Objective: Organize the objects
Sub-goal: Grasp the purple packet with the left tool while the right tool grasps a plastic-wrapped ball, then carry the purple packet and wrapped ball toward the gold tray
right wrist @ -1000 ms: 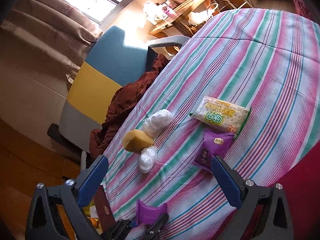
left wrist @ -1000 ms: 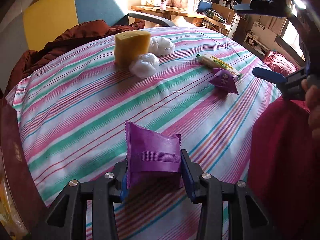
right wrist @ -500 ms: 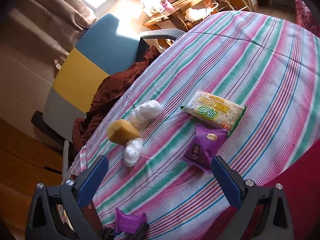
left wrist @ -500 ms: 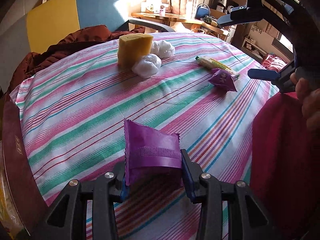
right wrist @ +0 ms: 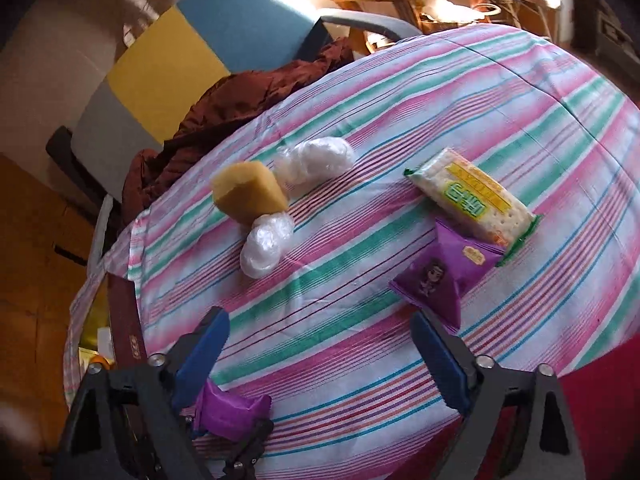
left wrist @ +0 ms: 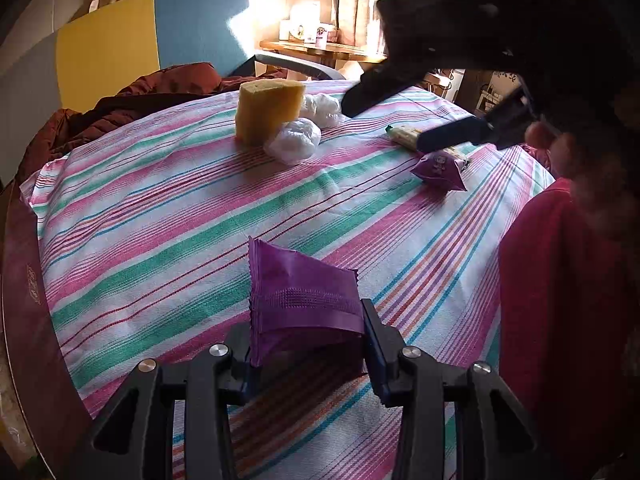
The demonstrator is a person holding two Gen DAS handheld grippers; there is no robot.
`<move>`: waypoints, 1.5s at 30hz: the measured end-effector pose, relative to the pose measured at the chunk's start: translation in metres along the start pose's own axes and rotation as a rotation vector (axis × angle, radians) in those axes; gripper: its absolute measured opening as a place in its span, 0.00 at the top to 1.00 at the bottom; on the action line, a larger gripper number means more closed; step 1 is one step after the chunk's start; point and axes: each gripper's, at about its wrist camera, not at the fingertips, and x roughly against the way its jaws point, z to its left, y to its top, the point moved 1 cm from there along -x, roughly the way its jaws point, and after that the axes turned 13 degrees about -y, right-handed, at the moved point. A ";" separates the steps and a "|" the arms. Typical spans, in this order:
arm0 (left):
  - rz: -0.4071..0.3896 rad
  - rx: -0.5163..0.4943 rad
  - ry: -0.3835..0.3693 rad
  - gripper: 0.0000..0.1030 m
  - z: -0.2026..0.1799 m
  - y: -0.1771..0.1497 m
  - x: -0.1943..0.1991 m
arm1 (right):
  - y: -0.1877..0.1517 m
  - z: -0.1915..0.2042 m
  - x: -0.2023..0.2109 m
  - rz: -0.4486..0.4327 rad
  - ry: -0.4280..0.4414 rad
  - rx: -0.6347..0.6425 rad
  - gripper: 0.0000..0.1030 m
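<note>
My left tool (left wrist: 306,344) grips a purple packet (left wrist: 300,300) above the table's (left wrist: 160,216) near edge. My right tool (right wrist: 320,354) hangs spread wide over the table, near a second purple pouch (right wrist: 440,276).

Green characters are showing on the yellow-and-white cracker packet (right wrist: 472,200) near the striped tablecloth's (right wrist: 360,360) right edge, too blurred for reading; no other text is legible.
</note>
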 end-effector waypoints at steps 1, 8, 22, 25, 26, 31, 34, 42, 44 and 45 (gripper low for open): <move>-0.002 0.000 -0.001 0.59 0.000 0.000 0.000 | 0.005 0.009 -0.003 0.010 0.007 0.039 0.27; -0.015 0.011 -0.023 0.59 0.003 -0.001 0.001 | 0.046 0.067 -0.055 0.091 -0.024 0.222 0.28; -0.020 0.024 -0.039 0.60 0.008 -0.002 0.004 | 0.014 0.042 -0.015 -0.004 -0.015 0.188 0.66; 0.006 0.018 -0.015 0.60 0.003 -0.001 0.008 | -0.001 0.026 -0.007 -0.012 0.018 0.122 0.66; 0.012 0.035 -0.016 0.60 0.003 -0.001 0.012 | -0.005 0.023 -0.004 -0.022 0.023 0.113 0.66; -0.023 0.047 -0.011 0.60 -0.007 -0.002 0.047 | -0.009 0.016 -0.003 -0.056 0.016 0.080 0.66; -0.063 0.051 0.006 0.60 -0.010 -0.002 0.072 | -0.008 0.020 -0.002 -0.074 -0.002 0.095 0.66; -0.130 0.141 0.114 0.60 0.014 -0.009 0.132 | -0.012 0.034 -0.003 -0.089 -0.021 0.172 0.66; -0.148 0.156 0.169 0.60 0.022 -0.012 0.148 | -0.012 0.035 -0.004 -0.091 -0.028 0.185 0.66; -0.160 0.164 0.187 0.60 0.025 -0.012 0.156 | -0.012 0.035 -0.004 -0.091 -0.032 0.190 0.66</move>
